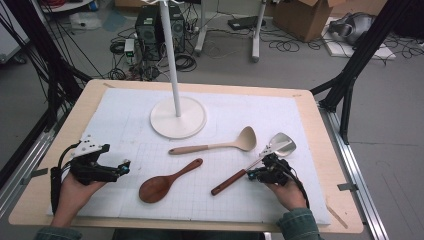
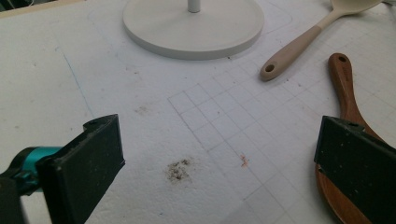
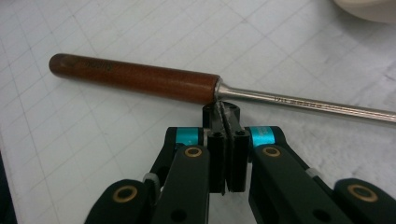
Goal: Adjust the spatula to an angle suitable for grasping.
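A metal spatula [image 1: 281,145] with a dark wooden handle [image 3: 135,77] lies at the right of the white gridded mat [image 1: 125,125]. My right gripper [image 3: 223,109] is shut, jaws pressed together with nothing between them. Its tips sit right against the steel shaft [image 3: 303,105] where it meets the handle. In the high view this right gripper [image 1: 251,175] lies low beside the spatula's middle. My left gripper [image 2: 219,130] is open wide over bare mat, resting at the table's left [image 1: 125,165]. A dark wooden spoon [image 2: 343,88] lies just beyond its right jaw.
A beige ladle [image 1: 220,146] lies across the mat's middle, above the wooden spoon [image 1: 157,187]. A white stand with a round base [image 1: 178,117] and upright pole stands at the back centre. The table's wooden edge [image 1: 330,150] runs close to my right hand.
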